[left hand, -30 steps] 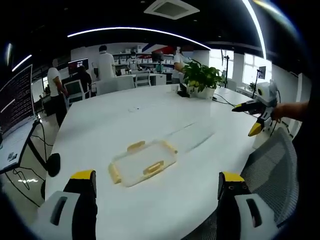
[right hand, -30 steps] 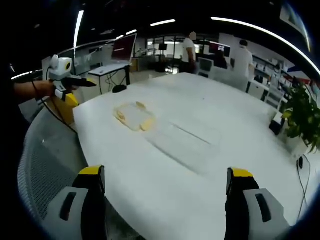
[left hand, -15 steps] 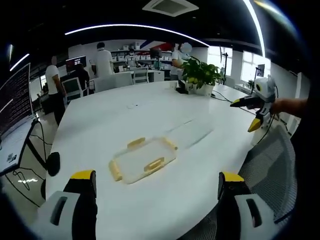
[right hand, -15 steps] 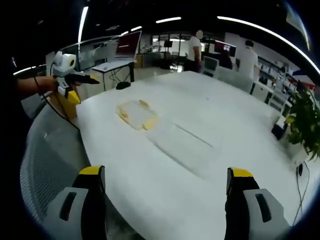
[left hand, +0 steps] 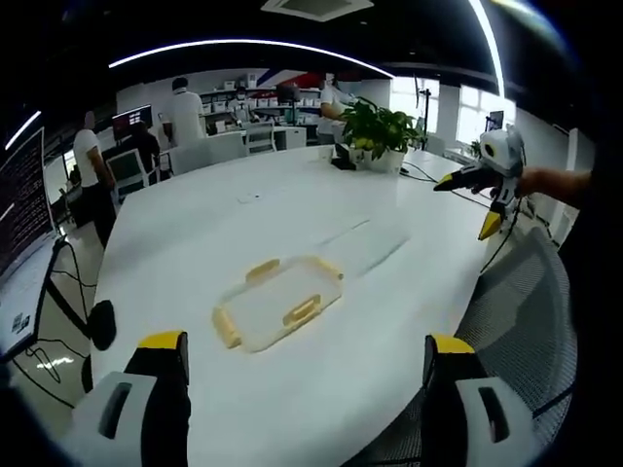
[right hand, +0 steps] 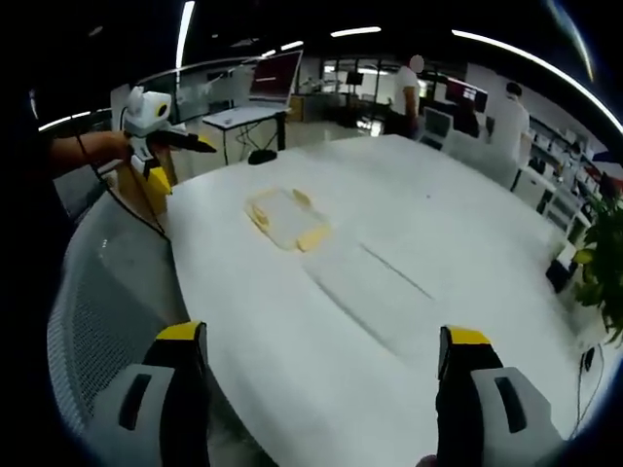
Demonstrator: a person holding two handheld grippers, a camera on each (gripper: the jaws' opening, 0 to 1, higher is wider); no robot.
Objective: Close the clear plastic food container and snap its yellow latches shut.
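Where the white table [left hand: 243, 224] curves toward the chair [left hand: 516, 321], the lid [left hand: 277, 304] with yellow latches [left hand: 302, 310] lies flat, the clear container [right hand: 375, 292] just beside it. Left gripper [left hand: 307, 375]: jaws wide, empty, held above the table edge. Right gripper [right hand: 316, 375]: likewise wide, empty. Potted plant [left hand: 378, 131] at far side.

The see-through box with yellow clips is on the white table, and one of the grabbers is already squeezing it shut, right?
Not quite. The clear container with yellow latches does lie on the white table, but no gripper is squeezing it. In the left gripper view the left gripper is open and held back from it, and the right gripper is up in the air beyond the table edge.
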